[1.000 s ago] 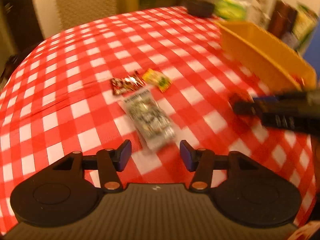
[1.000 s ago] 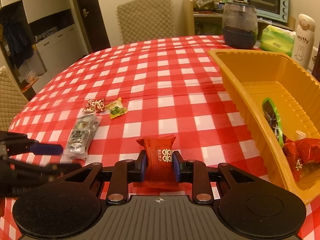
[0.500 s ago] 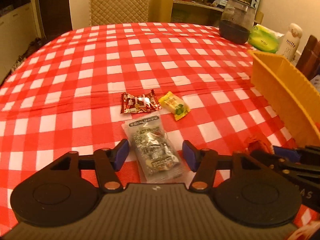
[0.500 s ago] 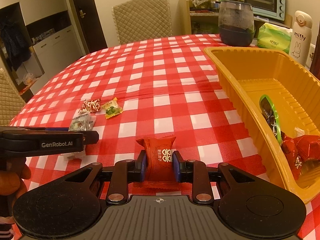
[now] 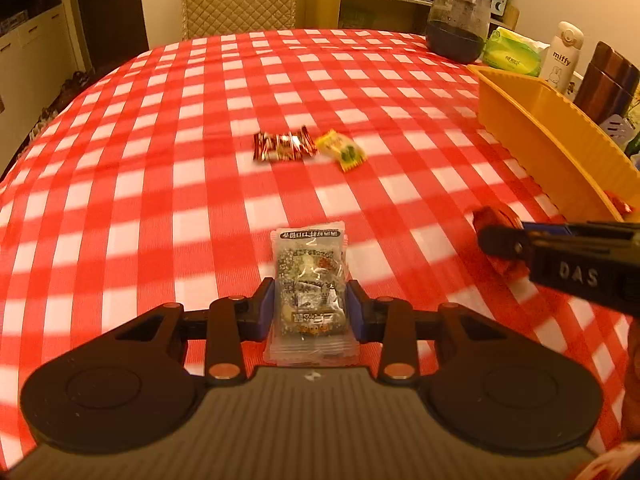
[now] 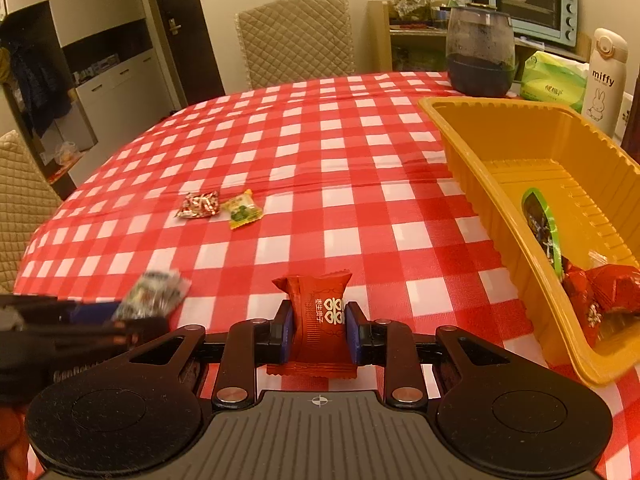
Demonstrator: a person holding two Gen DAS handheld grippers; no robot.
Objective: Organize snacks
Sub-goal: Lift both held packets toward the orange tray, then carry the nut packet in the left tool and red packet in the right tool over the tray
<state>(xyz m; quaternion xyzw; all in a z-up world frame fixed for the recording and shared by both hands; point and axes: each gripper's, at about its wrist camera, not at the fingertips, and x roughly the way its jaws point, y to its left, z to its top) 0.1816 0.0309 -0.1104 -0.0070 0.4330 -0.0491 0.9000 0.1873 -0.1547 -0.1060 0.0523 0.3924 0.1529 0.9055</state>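
A clear snack packet [image 5: 310,276] with dark print lies between the blue pads of my left gripper [image 5: 311,310]; the jaws are closing and the pads touch its sides. The packet [image 6: 156,294] shows blurred at the left of the right wrist view. My right gripper [image 6: 318,330] is shut on a red candy packet [image 6: 316,312] just above the checked cloth. Further out on the cloth lie a red-and-white candy [image 5: 283,146] and a yellow candy [image 5: 342,152] side by side. The orange tray [image 6: 480,148] on the right holds a green-edged packet [image 6: 540,228] and red candies [image 6: 600,288].
Behind the tray stand a dark glass jar [image 6: 480,56], a green tissue pack [image 6: 552,80] and a white bottle [image 6: 604,80]. A quilted chair [image 6: 296,40] faces the table's far edge. My right gripper [image 5: 560,264] reaches in from the right in the left wrist view.
My left gripper has moved up over the clear packet and its jaws have narrowed until the pads meet it. The right gripper has kept still with the red candy.
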